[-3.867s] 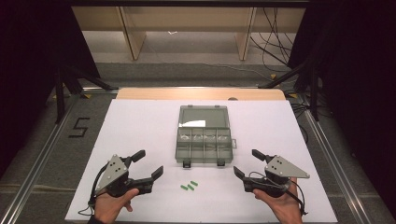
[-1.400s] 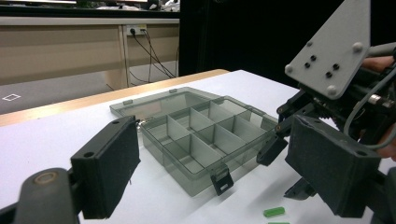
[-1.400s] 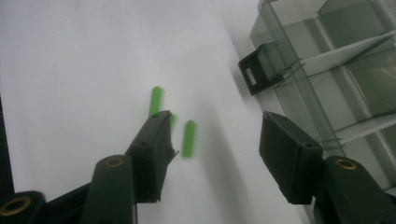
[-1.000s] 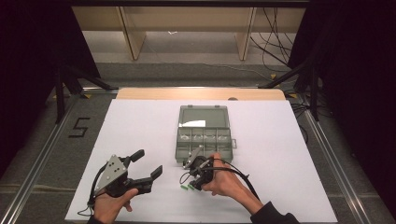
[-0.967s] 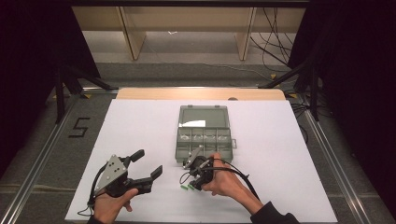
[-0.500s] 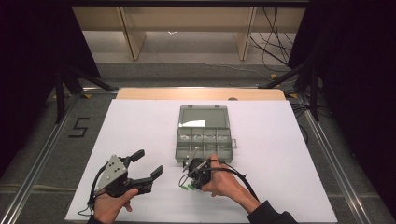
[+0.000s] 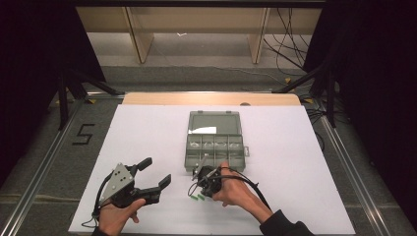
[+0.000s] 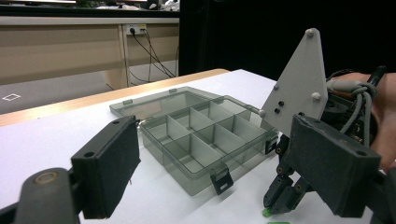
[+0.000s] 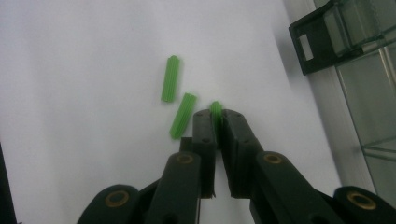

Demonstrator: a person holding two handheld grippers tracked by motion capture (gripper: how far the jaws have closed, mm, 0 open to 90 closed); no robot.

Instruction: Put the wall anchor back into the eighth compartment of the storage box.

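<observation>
Three small green plastic plugs lie on the white table near its front edge. My right gripper (image 9: pixel 216 116) is shut on one green plug (image 9: pixel 215 112), which sticks out between its tips; two loose plugs (image 9: pixel 170 79) (image 9: pixel 183 115) lie just beside it. From above, my right gripper (image 7: pixel 196 189) points down at the green plugs (image 7: pixel 198 197), right in front of the clear compartment box (image 7: pixel 214 142). My left gripper (image 7: pixel 155 174) rests open at the front left, nothing between its jaws. In the left gripper view, the box (image 8: pixel 196 133) lies open ahead.
The box's lid (image 7: pixel 214 123) lies folded back flat toward the far side. A wooden strip (image 7: pixel 211 98) borders the table's far edge. A black "5" (image 7: pixel 83 133) marks the floor at left. White table surface spreads wide on both sides of the box.
My right gripper moved from the front right to the green plugs before the box and closed on one. In the last second it barely shifted. The left gripper has stayed still.
</observation>
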